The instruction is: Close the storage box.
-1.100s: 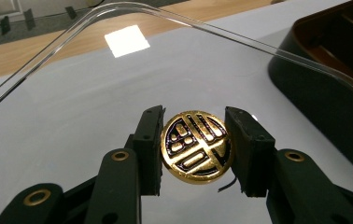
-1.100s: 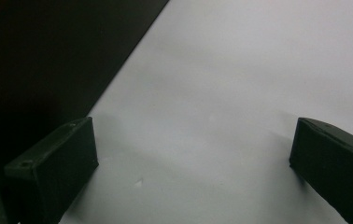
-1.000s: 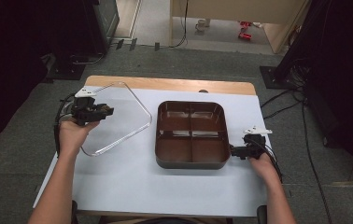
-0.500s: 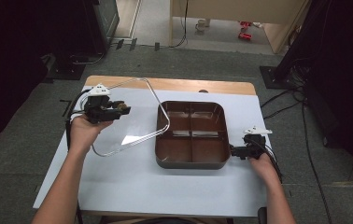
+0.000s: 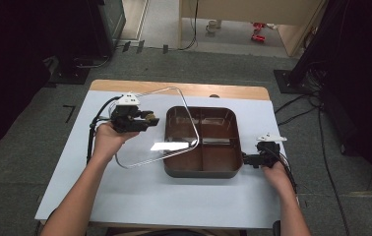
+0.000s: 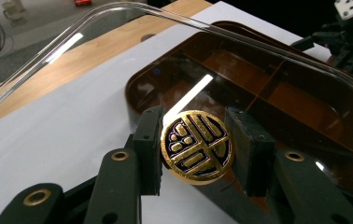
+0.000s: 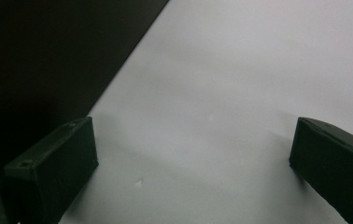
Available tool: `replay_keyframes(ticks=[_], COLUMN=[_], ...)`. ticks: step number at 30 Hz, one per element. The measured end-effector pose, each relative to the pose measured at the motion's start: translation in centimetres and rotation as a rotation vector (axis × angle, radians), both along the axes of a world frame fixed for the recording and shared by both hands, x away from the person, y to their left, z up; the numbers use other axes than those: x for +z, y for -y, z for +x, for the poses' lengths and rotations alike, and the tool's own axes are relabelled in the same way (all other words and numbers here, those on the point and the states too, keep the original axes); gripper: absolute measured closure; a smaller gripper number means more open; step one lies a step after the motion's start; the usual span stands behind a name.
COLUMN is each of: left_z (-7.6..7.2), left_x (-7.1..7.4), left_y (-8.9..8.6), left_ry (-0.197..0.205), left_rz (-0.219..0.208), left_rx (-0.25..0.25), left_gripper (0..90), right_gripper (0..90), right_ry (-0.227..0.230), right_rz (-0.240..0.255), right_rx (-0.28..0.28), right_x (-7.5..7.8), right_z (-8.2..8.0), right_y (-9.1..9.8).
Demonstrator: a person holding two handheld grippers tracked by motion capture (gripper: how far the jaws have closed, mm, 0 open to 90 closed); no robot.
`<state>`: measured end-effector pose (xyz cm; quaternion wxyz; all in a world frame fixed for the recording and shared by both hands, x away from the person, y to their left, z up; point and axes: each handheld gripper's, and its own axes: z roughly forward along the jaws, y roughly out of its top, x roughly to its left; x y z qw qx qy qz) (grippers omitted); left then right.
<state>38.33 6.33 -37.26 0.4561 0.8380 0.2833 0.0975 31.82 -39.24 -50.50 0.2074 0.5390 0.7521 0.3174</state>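
Clamping a round gold-and-black knob (image 6: 196, 146) between both black jaws, left gripper (image 6: 196, 149) holds a clear lid (image 5: 157, 125) tilted, far edge raised, right portion overlapping the left side of a brown divided tray (image 5: 221, 169). Seen close in the left gripper view: knob's gold emblem, lid's curved rim, tray's dividers glowing amber through the plastic. Seen from the high view alone: lid's whole outline, lower left corner over the white tabletop (image 5: 174, 201), left hand (image 5: 106, 140) beneath the tool. Right gripper (image 5: 249, 160) at the tray's right wall near its front corner, apparently touching; jaws spread wide in the right gripper view, nothing but white surface between, dark wall beside one. Open white room along the front edge and left side; bare wood strip (image 5: 233, 91) along the far edge. Beyond: grey floor, cables, dark stands.
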Motion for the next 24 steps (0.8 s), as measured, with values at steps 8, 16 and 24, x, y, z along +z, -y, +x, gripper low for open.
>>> replay_keyframes(ticks=[8,16,24], left_z=[-0.3,-0.1,0.0], left_x=[-0.3,-0.9,-1.8], left_y=[3.6,7.4,10.7], left_ry=[0.015,0.019,0.025], left_rz=[0.047,0.066,0.083], left_rx=[-0.093,-0.186,-0.245], left_gripper=[59.8,59.9,59.9], right_gripper=[0.2,0.3,0.2], right_ry=[-0.001,-0.001,-0.001], right_rz=[0.002,0.002,0.003], right_rx=[-0.001,-0.001,-0.001], right_x=[0.0,0.0,0.0], right_z=[0.0,0.0,0.0], right_y=[0.0,0.0,0.0])
